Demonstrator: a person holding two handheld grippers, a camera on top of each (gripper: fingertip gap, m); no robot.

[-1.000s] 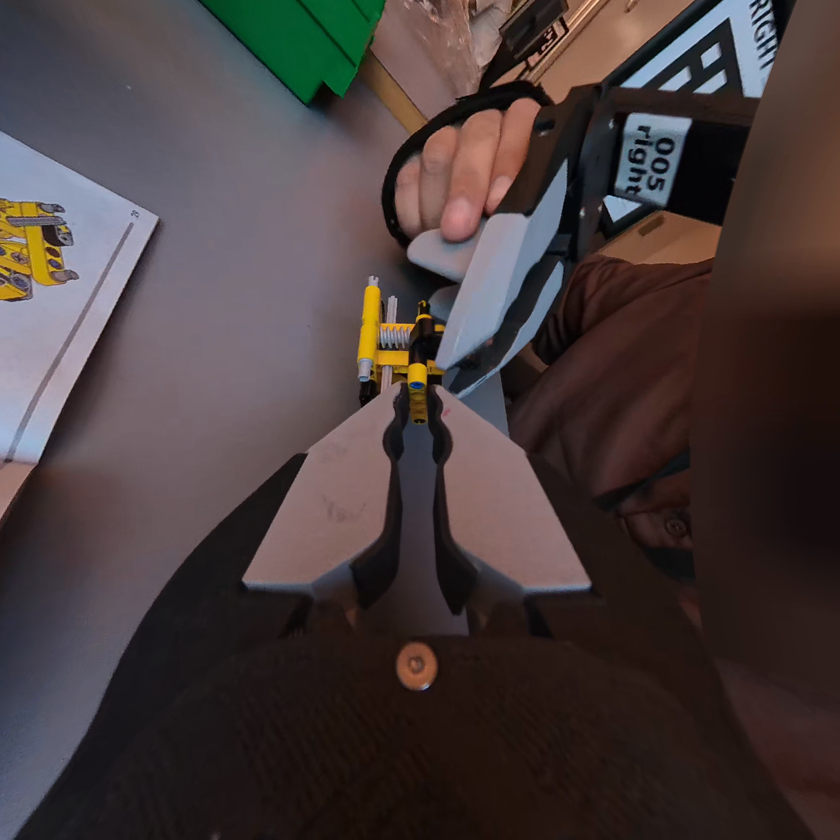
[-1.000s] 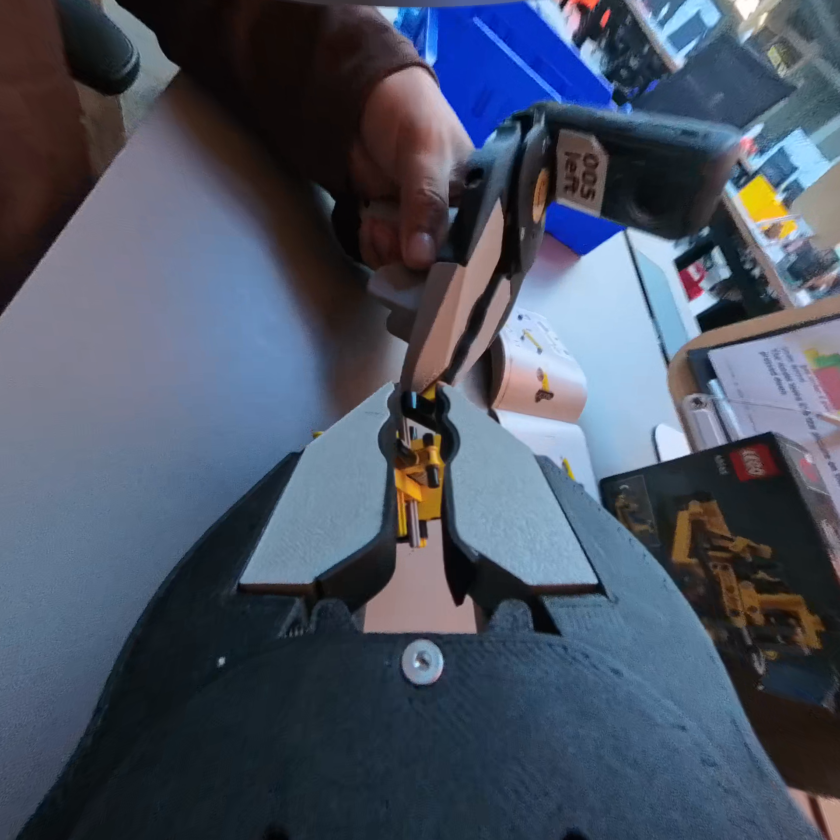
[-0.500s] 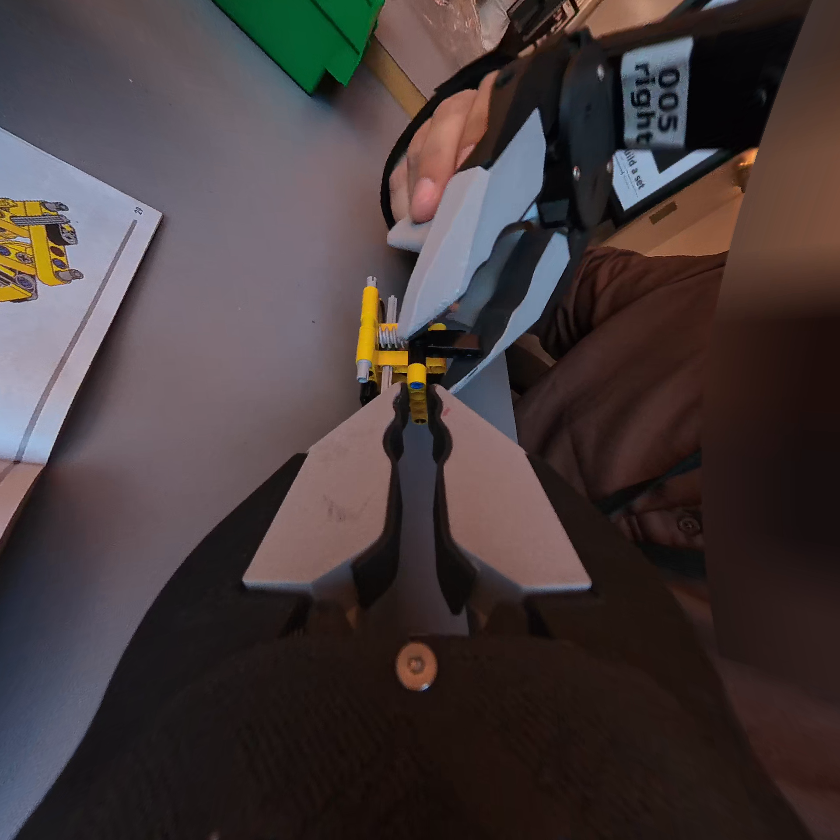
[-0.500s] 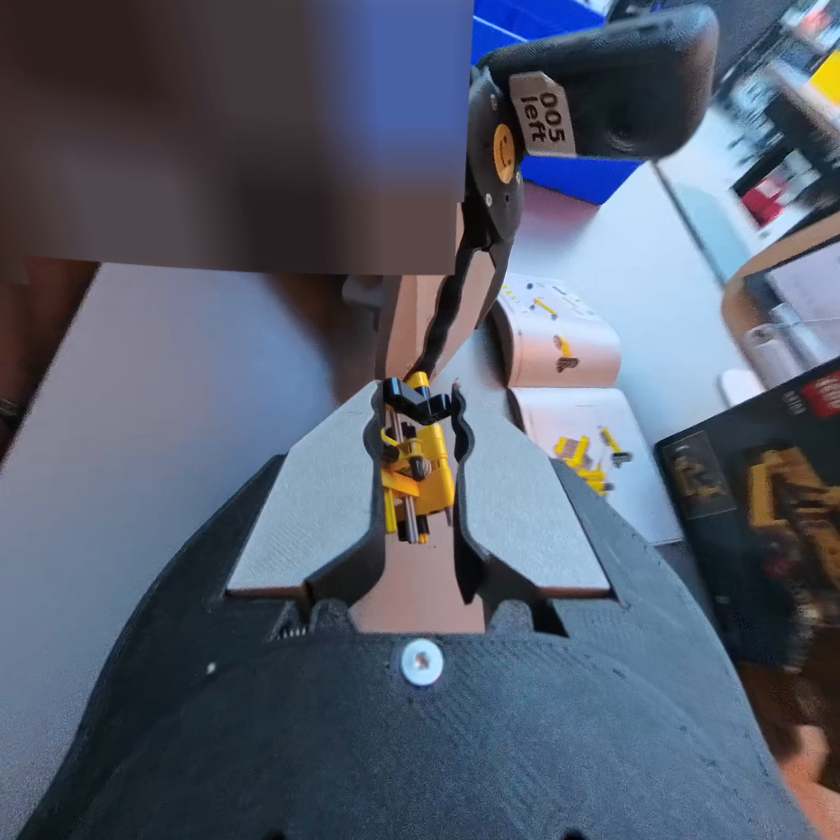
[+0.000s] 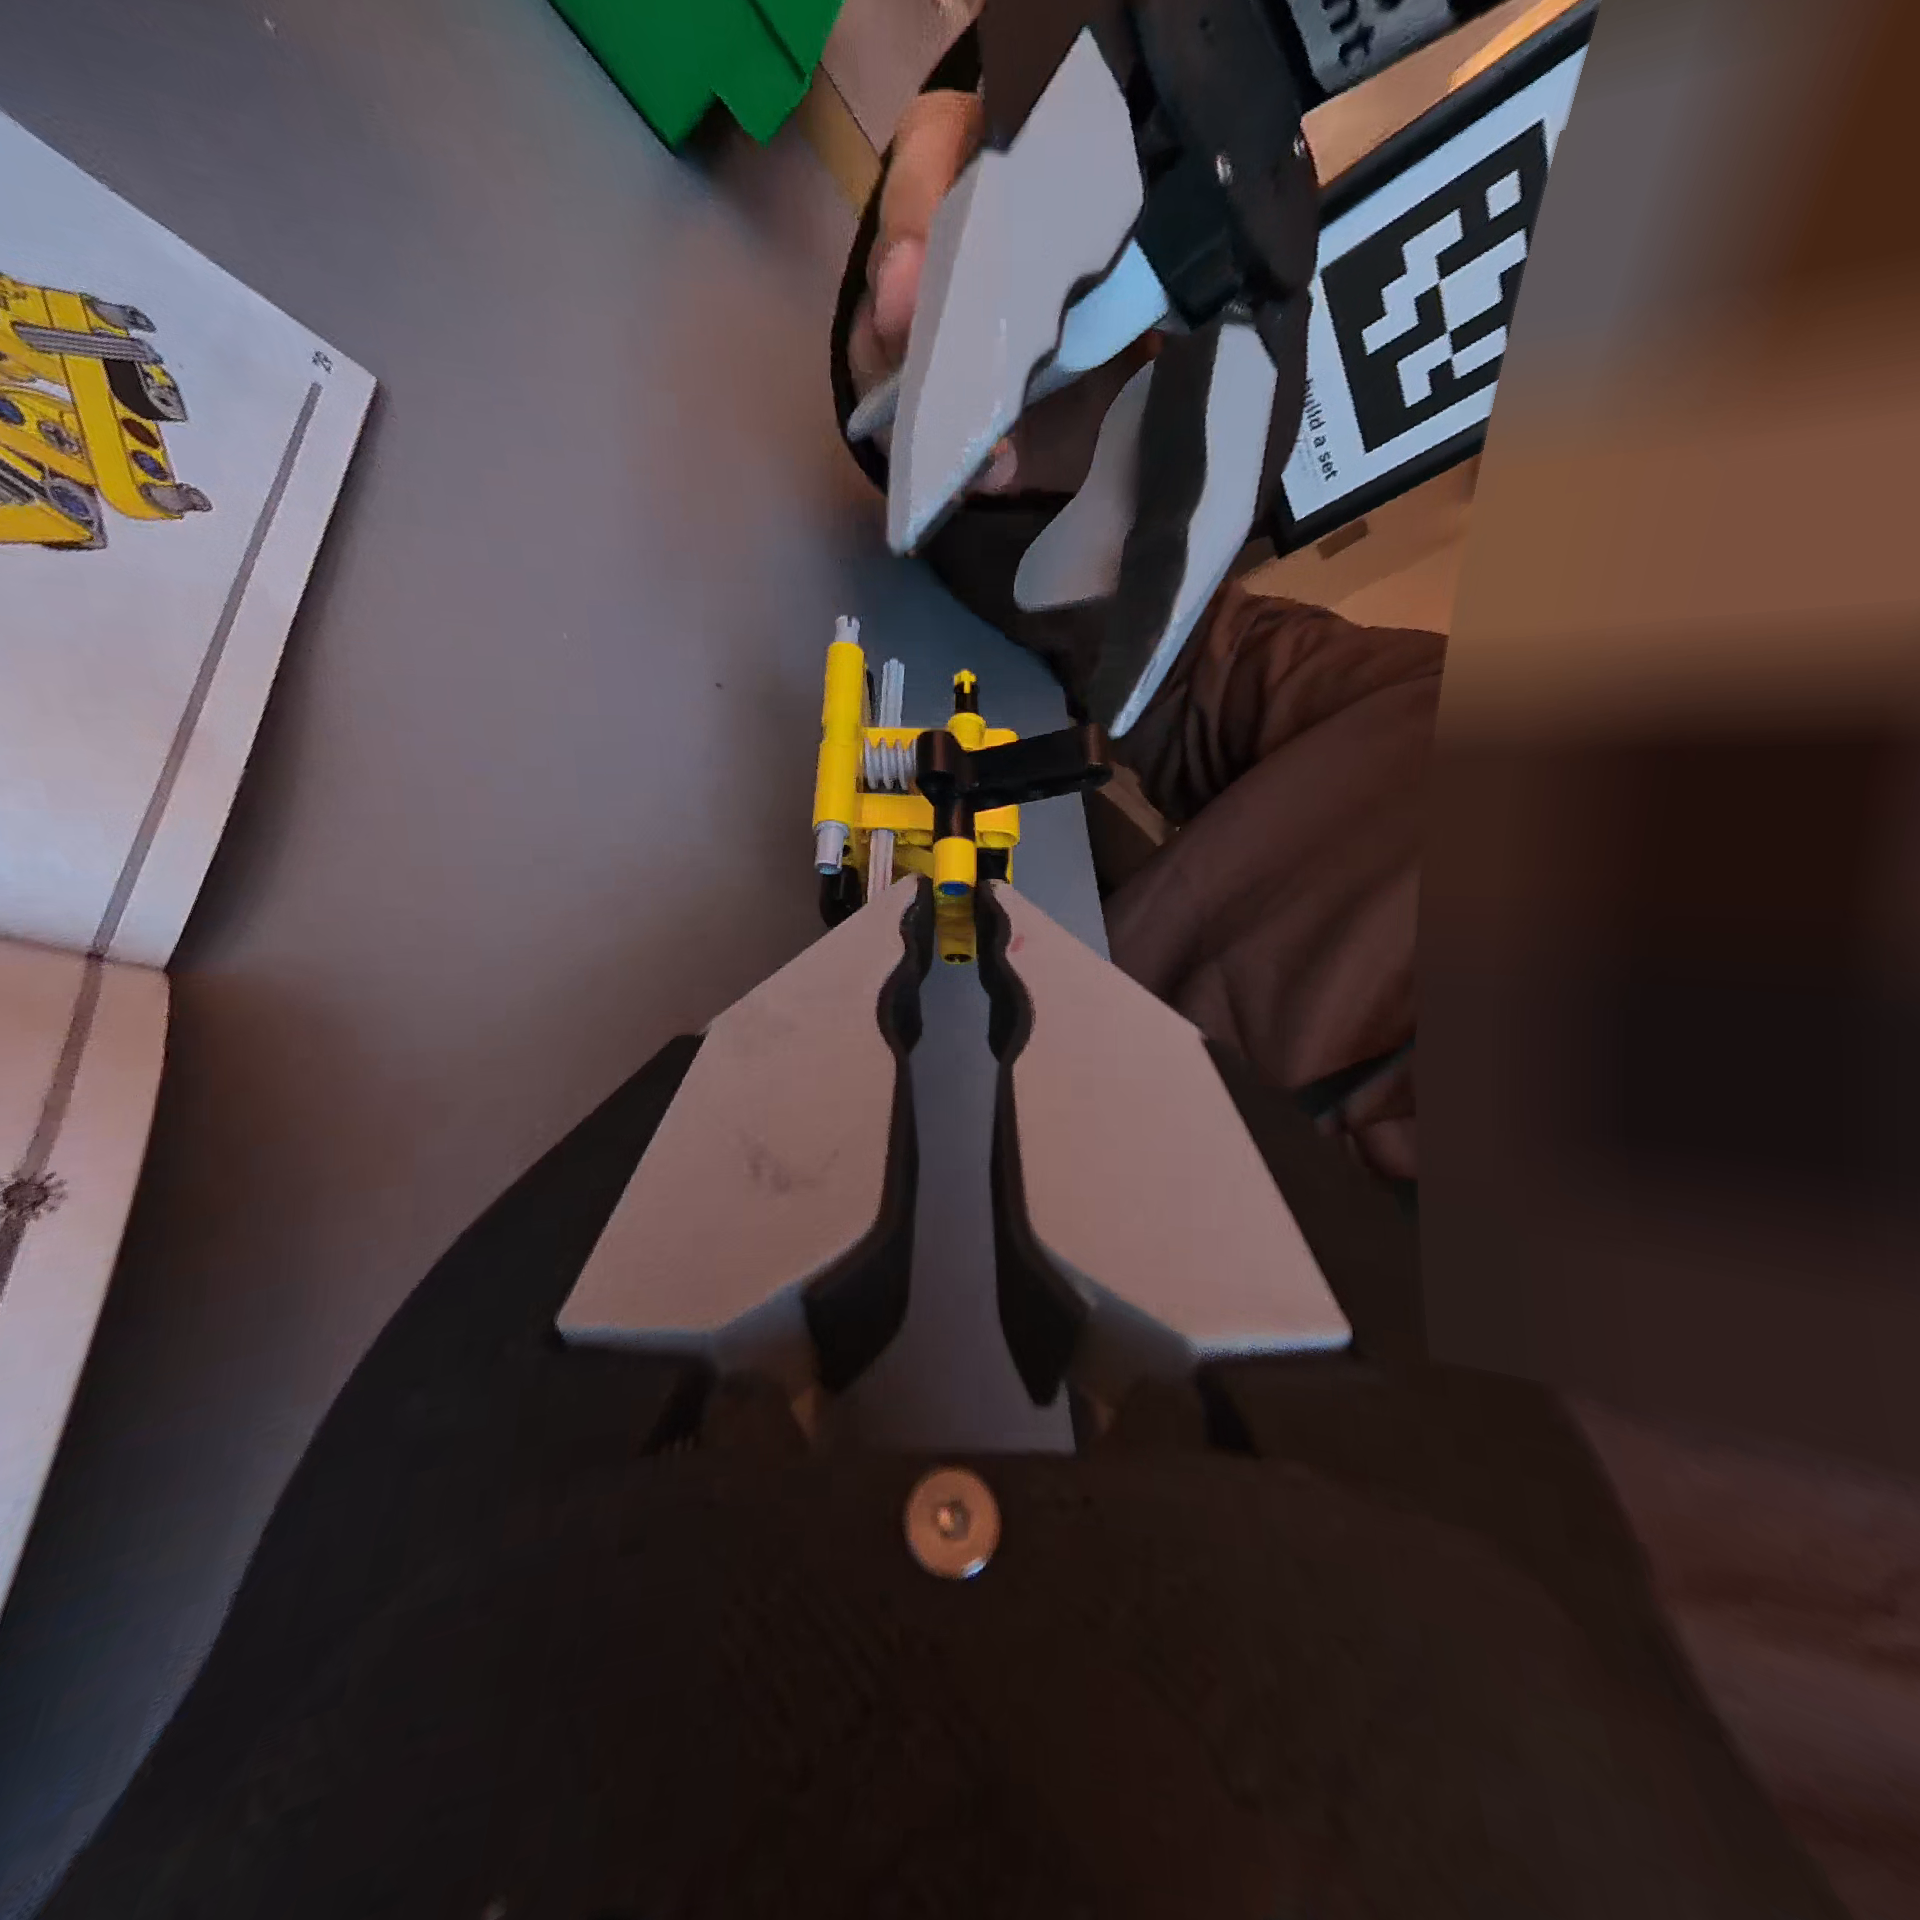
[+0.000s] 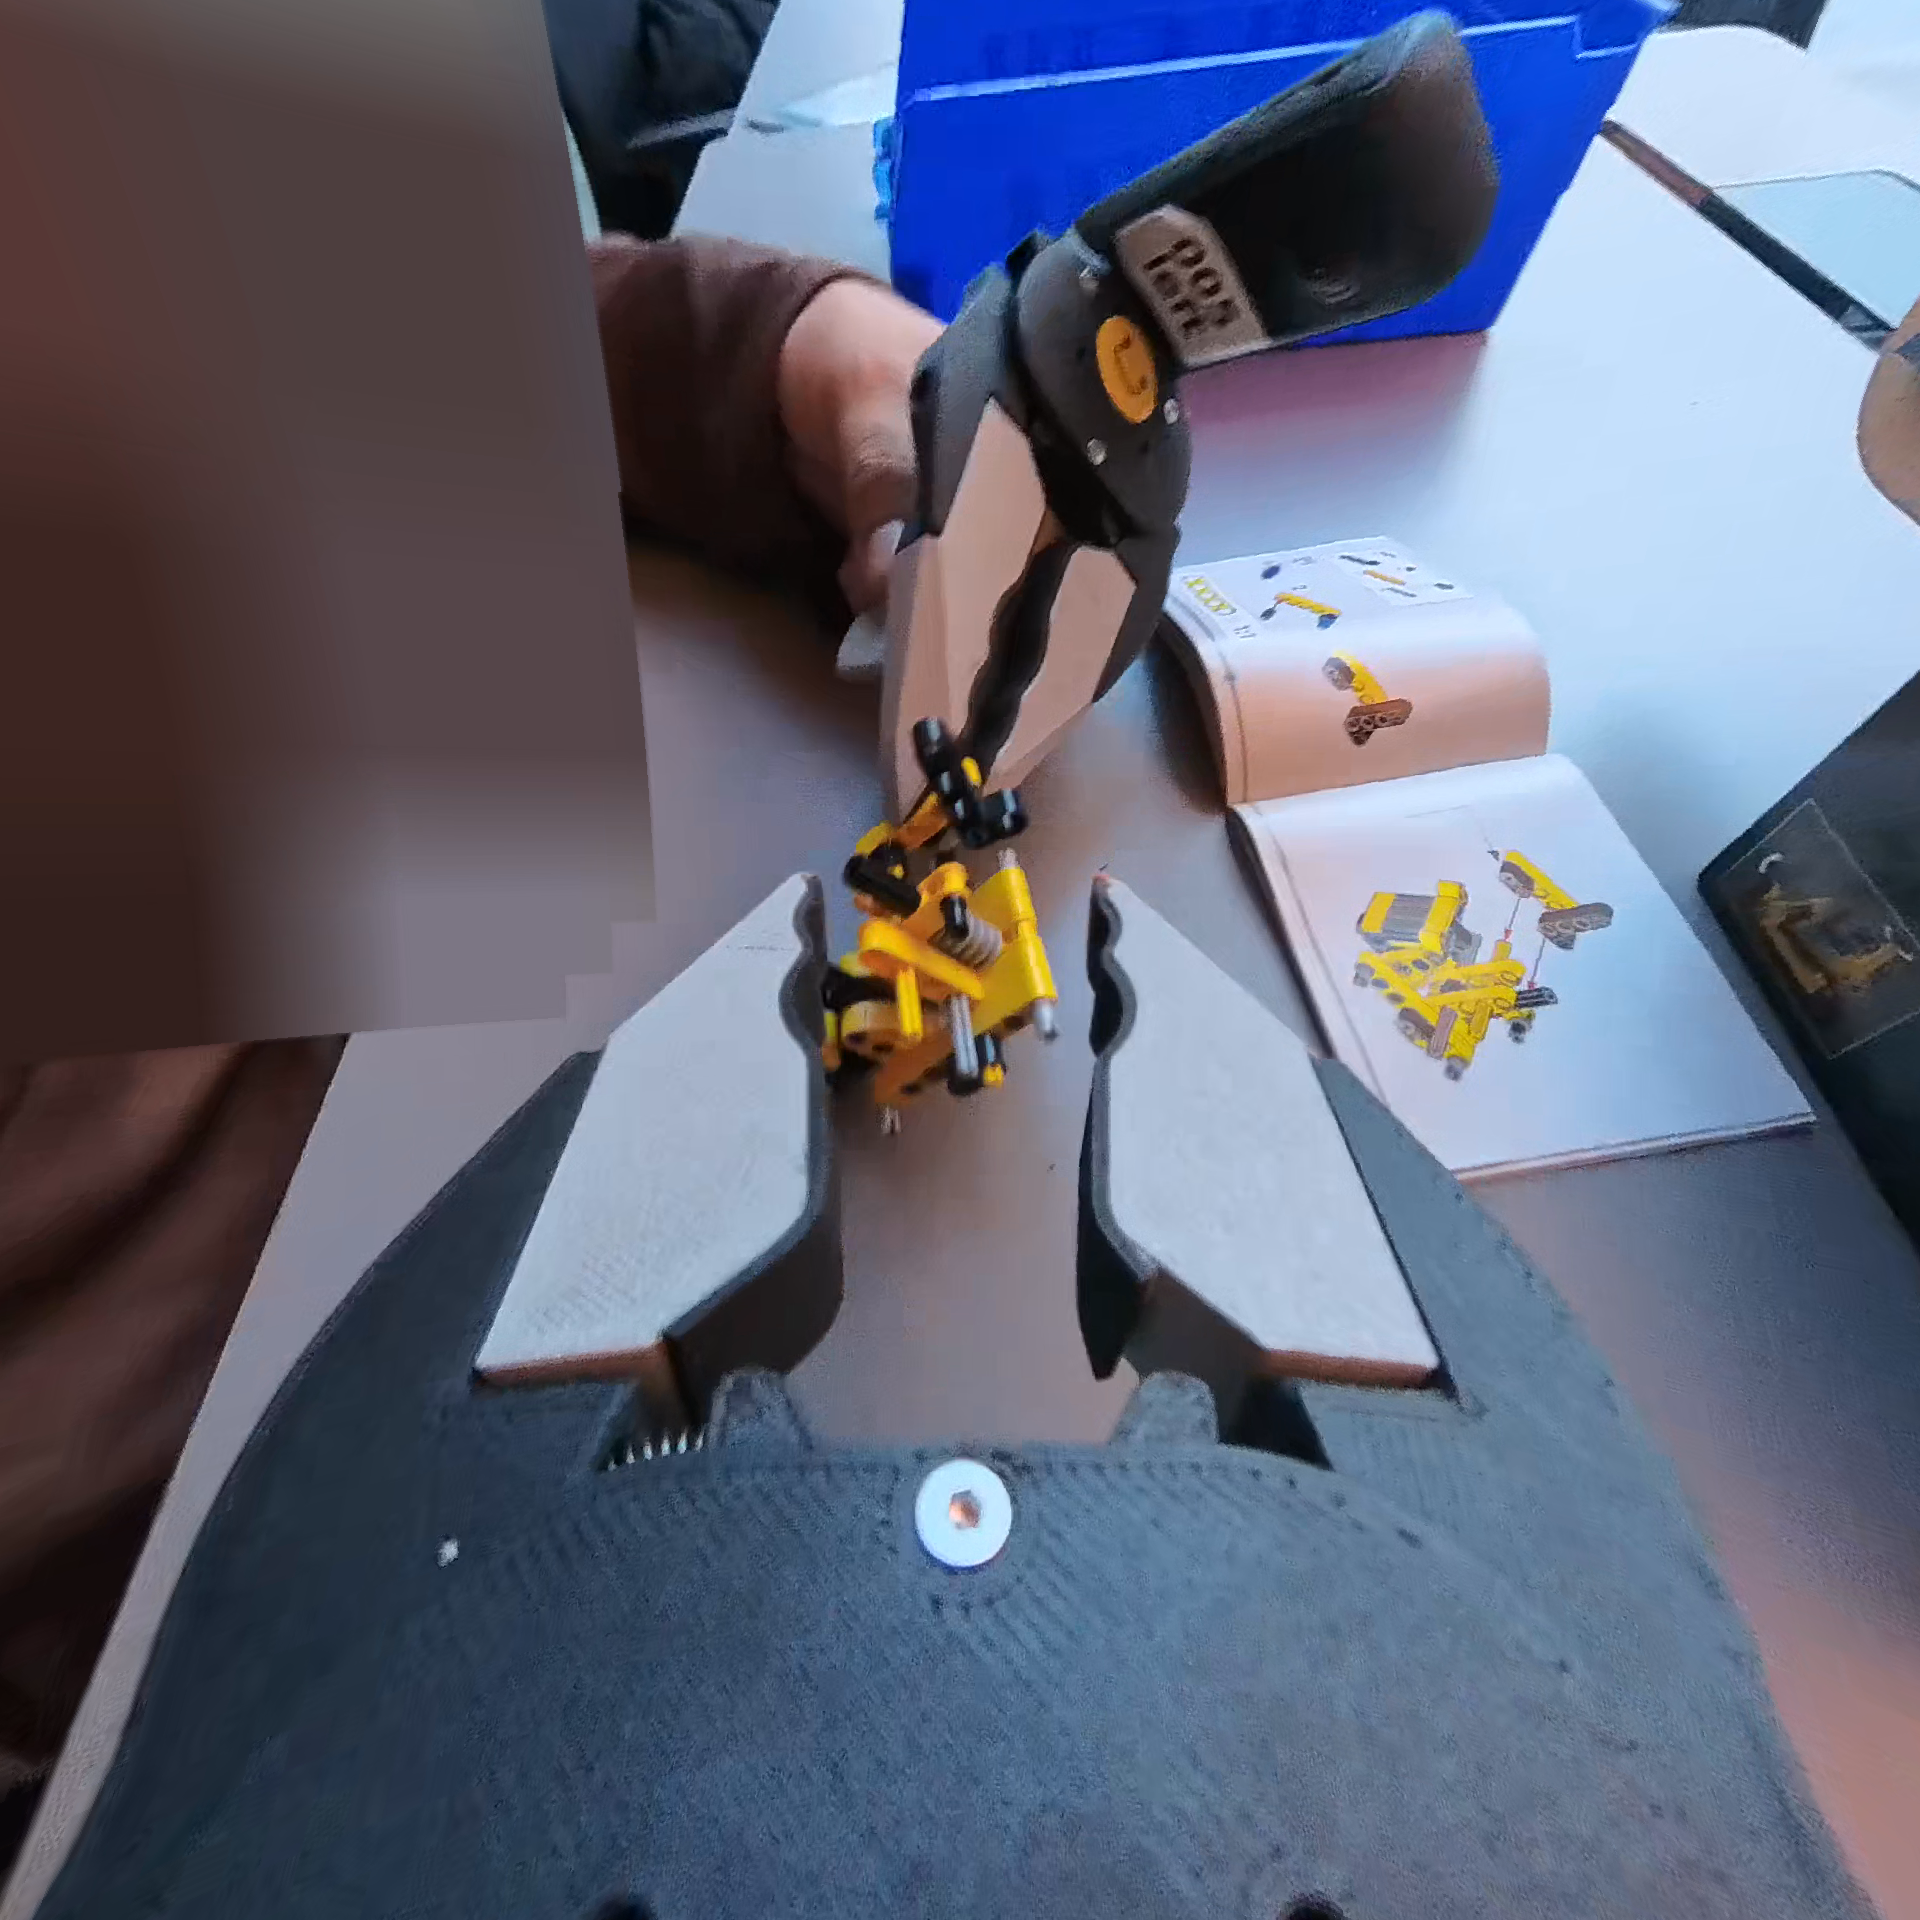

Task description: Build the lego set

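Note:
A small yellow and black lego assembly (image 5: 914,790) with a grey spring hangs above the grey table. My left gripper (image 5: 954,920) is shut on its yellow axle end and holds it up. A black lever piece (image 5: 1023,767) sticks out of the assembly to the right. In the right wrist view the assembly (image 6: 935,977) sits between the tips of my right gripper (image 6: 951,914), which is open and does not grip it. The left gripper (image 6: 961,774) shows there too, pinching the assembly's top. The right gripper (image 5: 1029,540) also shows in the left wrist view, above the assembly.
An open instruction booklet (image 6: 1475,935) lies on the table to the right; it also shows at the left of the left wrist view (image 5: 135,582). A blue bin (image 6: 1195,135) stands at the back, a black lego box (image 6: 1839,914) at the right edge, a green bin (image 5: 717,52) far off. One gripper's finger ends stand about 4 cm off the other's.
My right gripper has opened, let go of the assembly and drawn back from it. The black lever now stays on the assembly. The left gripper keeps its hold.

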